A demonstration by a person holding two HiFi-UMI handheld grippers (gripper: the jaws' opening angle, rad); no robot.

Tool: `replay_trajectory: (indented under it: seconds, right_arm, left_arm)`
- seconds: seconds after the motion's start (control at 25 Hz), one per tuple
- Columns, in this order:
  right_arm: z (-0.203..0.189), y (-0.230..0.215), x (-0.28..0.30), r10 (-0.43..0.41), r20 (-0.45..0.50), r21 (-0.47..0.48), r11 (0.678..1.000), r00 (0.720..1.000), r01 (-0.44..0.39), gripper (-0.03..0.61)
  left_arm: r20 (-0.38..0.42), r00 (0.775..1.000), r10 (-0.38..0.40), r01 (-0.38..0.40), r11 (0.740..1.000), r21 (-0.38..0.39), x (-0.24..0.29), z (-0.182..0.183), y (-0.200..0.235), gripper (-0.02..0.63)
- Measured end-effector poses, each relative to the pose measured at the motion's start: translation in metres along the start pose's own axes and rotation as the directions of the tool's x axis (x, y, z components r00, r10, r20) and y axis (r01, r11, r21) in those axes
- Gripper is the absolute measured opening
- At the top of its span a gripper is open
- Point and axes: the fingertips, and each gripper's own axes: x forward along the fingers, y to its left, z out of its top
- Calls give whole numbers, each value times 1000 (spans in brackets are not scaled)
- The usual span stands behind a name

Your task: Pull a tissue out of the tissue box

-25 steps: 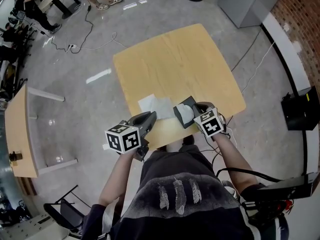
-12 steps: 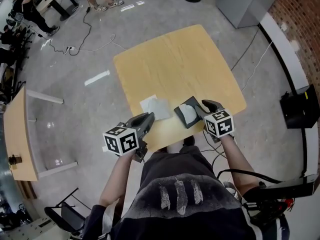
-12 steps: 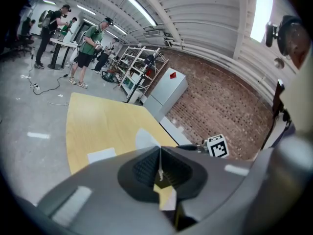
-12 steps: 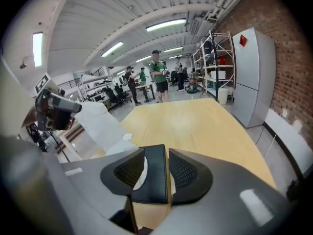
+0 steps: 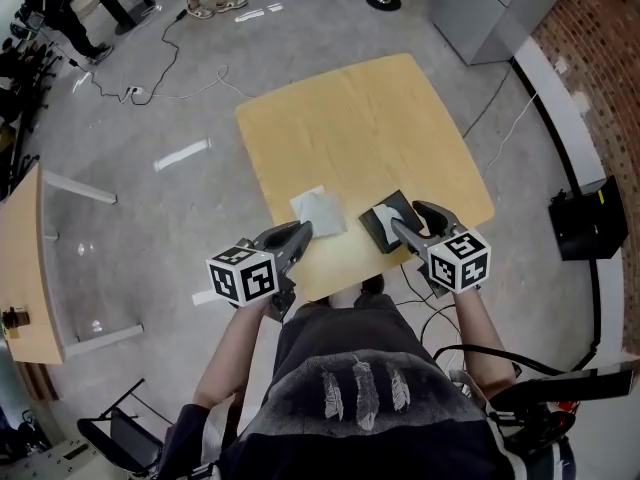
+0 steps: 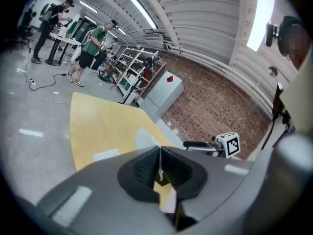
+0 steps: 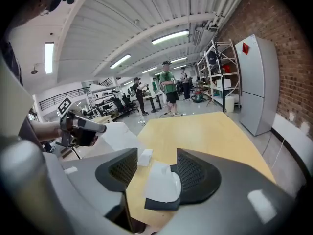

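Observation:
A dark tissue box [image 5: 385,230] stands near the front right of the wooden table [image 5: 350,118], with a white tissue [image 5: 394,213] sticking up from its slot. My right gripper [image 5: 417,220] hovers just above and behind the box, jaws opening, pads clear of the tissue. In the right gripper view the tissue [image 7: 161,181] and box [image 7: 161,204] show below the gap of the right gripper [image 7: 156,160]. A loose tissue [image 5: 318,210] lies flat on the table just past my left gripper [image 5: 304,230]. In its own view the left gripper [image 6: 160,153] is shut, with nothing seen held.
The box sits close to the table's near edge, with my body right behind it. A black case [image 5: 582,218] lies on the floor to the right and another wooden table [image 5: 22,258] stands left. Cables [image 5: 170,58] and people are far back, by a grey cabinet [image 5: 490,8].
My right gripper has lifted off the tissue box and drawn back toward me while its jaws spread apart. The tissue stays poking out of the box. The left gripper shifted slightly, still shut.

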Motion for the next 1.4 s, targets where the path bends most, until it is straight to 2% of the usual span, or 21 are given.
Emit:
replay_trajectory:
  seconds: [0.16,0.32,0.48,0.68,0.84,1.08,1.24,1.4]
  right_arm:
    - [2,54,5,53,-77,-151,986,996,-65,261]
    - [-7,94,7,37,-147,-276,958,988,-77,268]
    - [-22,110,4,56,-169,-253,963,984,-98,264]
    - [-32,114,-3,85,-162,-232,965,983,-122,232]
    - [-38,125,-8,133,-140,-207,965,981,-160,203]
    - [-55,129,-26,189,-104,-158,966,976,-204,158]
    - [-75,125,-35,209,-96,-109,970,973,-219,143]
    - [-82,125,-39,207,-92,-92,972,974,-215,137]
  left_arm:
    - [4,999,-43,43,999,3,-13,0,7,3]
    - [5,996,-87,87,996,14,-18,-2,11,3]
    - [11,997,-82,82,996,27,-24,-5,17,3]
    - [18,999,-31,30,999,44,-34,-4,21,3]
    - [-22,998,58,-55,988,145,-45,-5,26,3]
    - [-73,978,197,-165,933,319,-48,0,30,3]
    - [-84,954,287,-222,869,442,-44,6,37,3]
    - [-90,935,344,-243,803,545,-39,11,42,3]
